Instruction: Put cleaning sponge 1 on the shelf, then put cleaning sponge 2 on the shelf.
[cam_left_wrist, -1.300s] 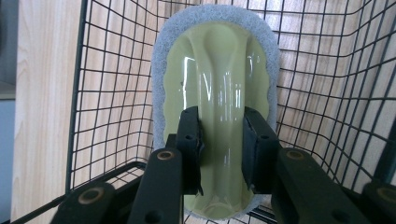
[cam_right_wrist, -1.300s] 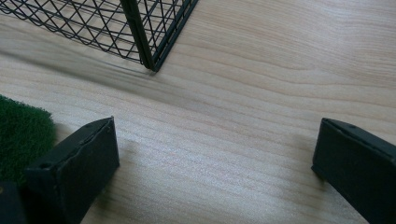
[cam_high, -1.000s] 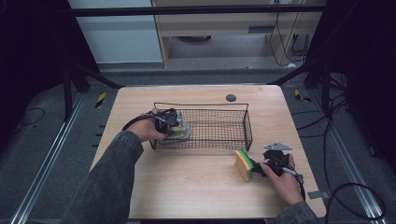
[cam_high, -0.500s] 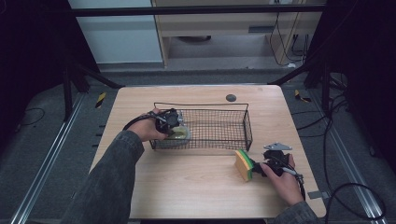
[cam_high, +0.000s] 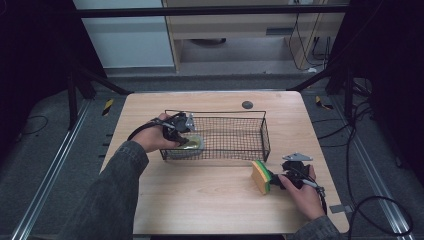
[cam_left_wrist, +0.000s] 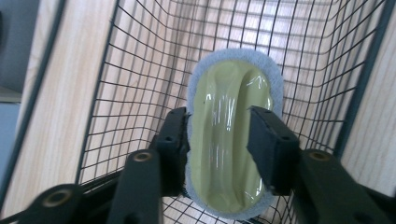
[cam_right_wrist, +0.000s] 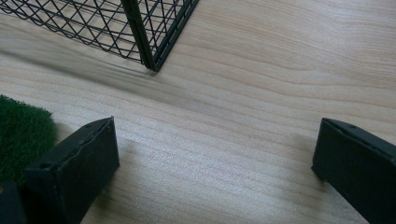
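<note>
wooden table (cam_high: 200, 200), black wire basket (cam_high: 250, 131) around sponge (cam_left_wrist: 231, 135), small dark disc (cam_high: 247, 104) beyond

The green scouring pad (cam_right_wrist: 21, 135) is cut off by the right gripper view's left edge; the small dark disc (cam_high: 247, 104) is perhaps a cap, too small to tell.

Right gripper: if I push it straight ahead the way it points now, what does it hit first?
Probably the corner post of the wire basket, past bare table. The right gripper stands open, and the green sponge lies off to one side; depth is unclear.
</note>
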